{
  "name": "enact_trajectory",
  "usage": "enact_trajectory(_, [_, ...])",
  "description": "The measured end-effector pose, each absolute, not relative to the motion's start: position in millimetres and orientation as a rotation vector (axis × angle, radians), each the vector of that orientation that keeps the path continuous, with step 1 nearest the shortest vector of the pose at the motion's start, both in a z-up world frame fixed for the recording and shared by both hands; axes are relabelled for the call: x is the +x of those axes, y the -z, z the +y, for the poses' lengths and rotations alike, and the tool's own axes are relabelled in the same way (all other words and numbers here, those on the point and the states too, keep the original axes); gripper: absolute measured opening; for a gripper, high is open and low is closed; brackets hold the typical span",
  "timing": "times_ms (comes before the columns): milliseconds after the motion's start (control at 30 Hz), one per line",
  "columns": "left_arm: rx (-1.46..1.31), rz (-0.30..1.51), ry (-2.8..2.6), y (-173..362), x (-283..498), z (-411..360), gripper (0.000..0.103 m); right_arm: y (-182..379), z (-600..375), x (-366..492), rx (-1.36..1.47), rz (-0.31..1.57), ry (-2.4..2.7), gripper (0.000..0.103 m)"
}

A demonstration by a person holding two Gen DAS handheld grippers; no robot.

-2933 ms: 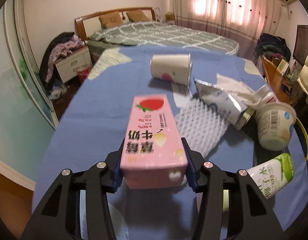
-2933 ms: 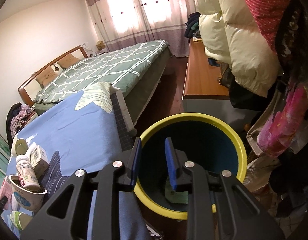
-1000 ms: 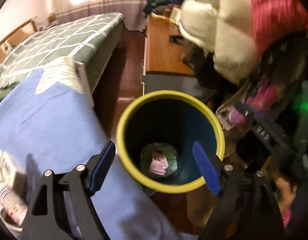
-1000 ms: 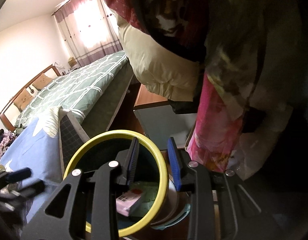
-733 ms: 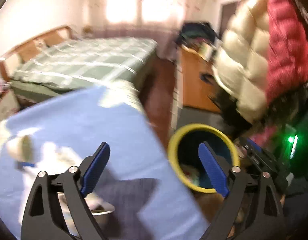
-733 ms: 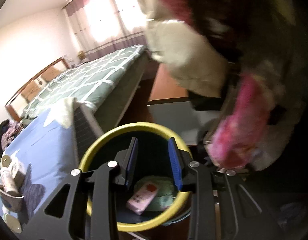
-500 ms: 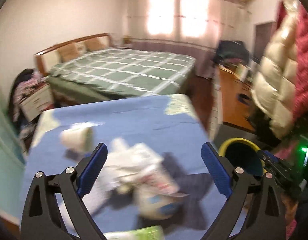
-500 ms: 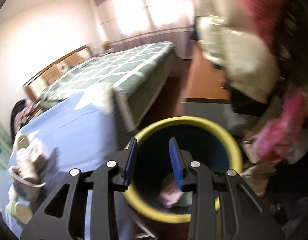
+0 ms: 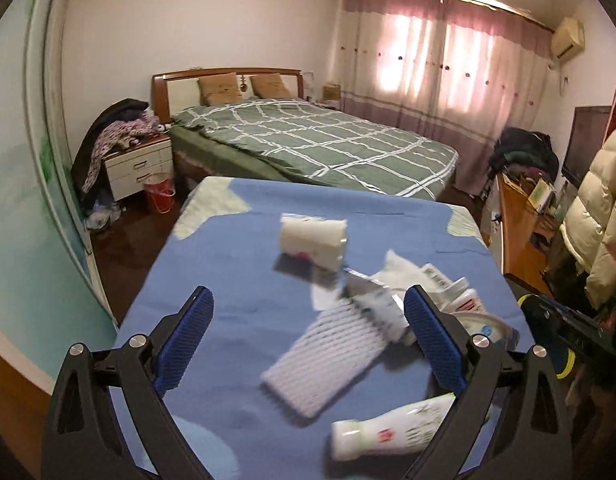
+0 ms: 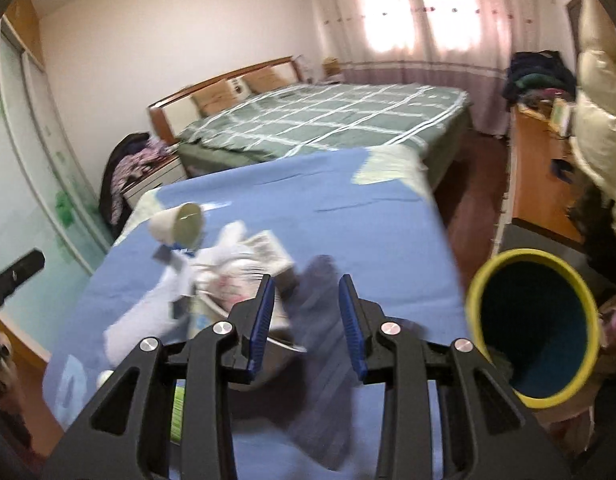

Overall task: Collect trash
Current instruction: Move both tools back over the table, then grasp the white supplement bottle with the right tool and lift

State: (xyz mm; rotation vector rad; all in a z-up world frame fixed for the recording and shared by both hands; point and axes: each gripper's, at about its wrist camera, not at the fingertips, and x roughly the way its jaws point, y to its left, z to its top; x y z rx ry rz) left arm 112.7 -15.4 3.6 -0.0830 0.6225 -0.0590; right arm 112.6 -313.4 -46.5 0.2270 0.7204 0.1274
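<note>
My left gripper point(image 9: 308, 344) is wide open and empty above the blue-covered table point(image 9: 236, 248). Under it lie a white foam net sleeve point(image 9: 327, 360), a white-and-green bottle point(image 9: 391, 434), a tipped paper cup point(image 9: 312, 242), a yoghurt tub point(image 9: 481, 326) and crumpled wrappers point(image 9: 411, 276). My right gripper point(image 10: 306, 322) is open and empty over the trash pile point(image 10: 228, 276). The yellow-rimmed bin point(image 10: 535, 328) stands on the floor right of the table; its rim also shows in the left wrist view point(image 9: 563, 360).
A bed with a green checked cover point(image 9: 308, 140) stands behind the table. A white nightstand point(image 9: 138, 166) with clothes is at the back left. A wooden desk point(image 10: 543, 168) and hanging jackets point(image 9: 595, 208) are on the right, beside the bin.
The pink milk carton left my left gripper and lies in the bin. Both grippers swung from over the bin back towards the table; the right one has opened wider.
</note>
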Motion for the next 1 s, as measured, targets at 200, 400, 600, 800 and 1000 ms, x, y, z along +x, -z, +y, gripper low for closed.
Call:
enact_trajectory(200, [-0.114, 0.634, 0.031, 12.9, 99.7, 16.1, 0.095, 55.8, -285.8, 149.7, 0.152, 0.858, -0.182, 0.032])
enact_trajectory(400, [-0.13, 0.648, 0.026, 19.9, 100.8, 19.3, 0.095, 65.0, -268.5, 161.9, 0.092, 0.936, -0.269, 0.04])
enact_trajectory(600, [-0.109, 0.659, 0.054, 23.1, 107.6, 3.6, 0.095, 73.6, -259.7, 173.0, 0.108, 0.972, -0.33, 0.051])
enact_trajectory(800, [-0.102, 0.663, 0.069, 26.5, 108.9, -3.5, 0.095, 77.1, -260.5, 178.8, 0.191, 0.991, -0.378, 0.044])
enact_trajectory(1000, [-0.104, 0.669, 0.078, 30.9, 108.8, -6.5, 0.095, 65.9, -272.9, 168.9, 0.264, 0.94, -0.351, 0.044])
